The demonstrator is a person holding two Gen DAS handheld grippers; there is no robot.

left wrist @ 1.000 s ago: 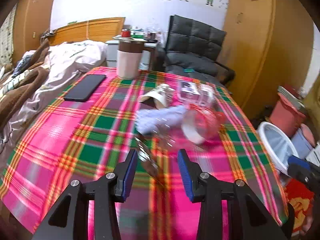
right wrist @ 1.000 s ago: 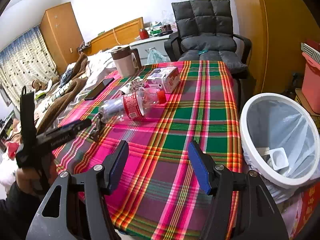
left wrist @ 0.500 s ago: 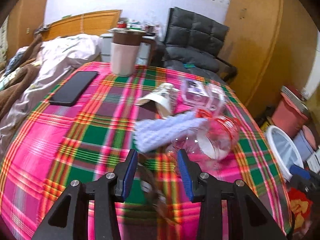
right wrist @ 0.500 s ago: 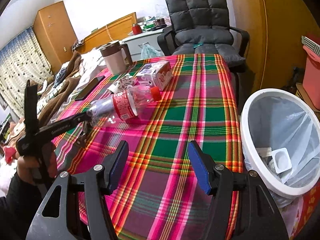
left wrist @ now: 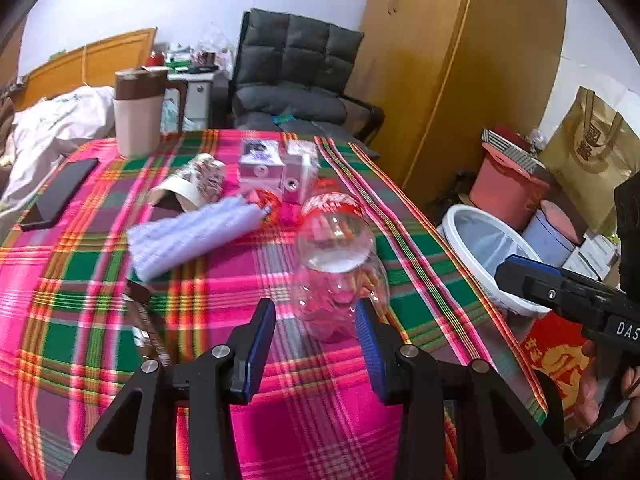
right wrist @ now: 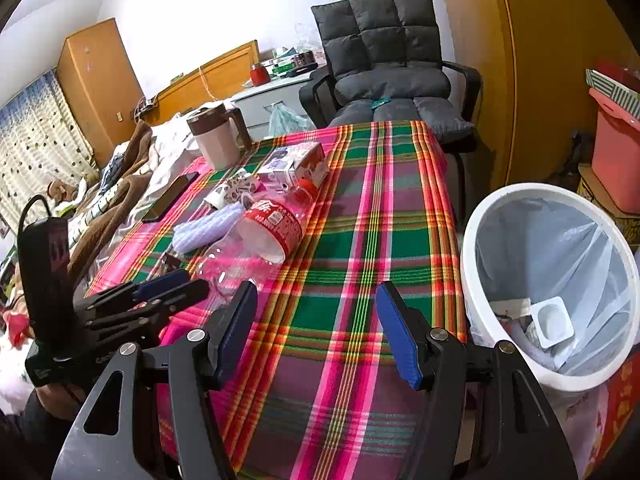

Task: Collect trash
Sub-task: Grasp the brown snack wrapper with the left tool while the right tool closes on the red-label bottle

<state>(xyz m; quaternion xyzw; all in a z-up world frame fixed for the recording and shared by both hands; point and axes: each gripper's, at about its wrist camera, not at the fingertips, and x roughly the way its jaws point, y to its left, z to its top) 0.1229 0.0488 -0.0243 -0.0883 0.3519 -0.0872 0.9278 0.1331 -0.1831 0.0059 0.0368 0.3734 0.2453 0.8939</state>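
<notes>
Two grippers over a plaid tablecloth [right wrist: 360, 240], glossy pink, green and orange. The left gripper [left wrist: 316, 332] has its blue-padded jaws parted, and right between the tips sits the rounded, bumpy base of a clear plastic bottle [left wrist: 336, 264] lying on its side. Its right pad looks very close to the bottle's wall; whether it touches, I cannot tell, and no squeeze shows in the plastic. Beyond the jaws the bottle narrows to a red label and cap, pointing away.

Ahead and to the left of those jaws lies a pale lilac ribbed wrapper [left wrist: 192, 236], soft and crinkled, blurred in this view. Just left of the left finger, a thin shiny foil scrap [left wrist: 144, 316], also smeared. Farther ahead: a tipped paper cup [left wrist: 192, 186] with a printed pattern, and a pair of small square cartons [left wrist: 276, 168], boxy and matte. Farthest out stand a tall beige jug [left wrist: 138, 112] with a brown lid and, off to the left, a flat black phone [left wrist: 60, 194].

The right gripper [right wrist: 316, 332] hangs with jaws spread wide, nothing between them but bare cloth. To the right of its jaws, off the table edge, a round white bin [right wrist: 496, 208] lined with a thin translucent bag holds a small white plastic tub [right wrist: 554, 320].
</notes>
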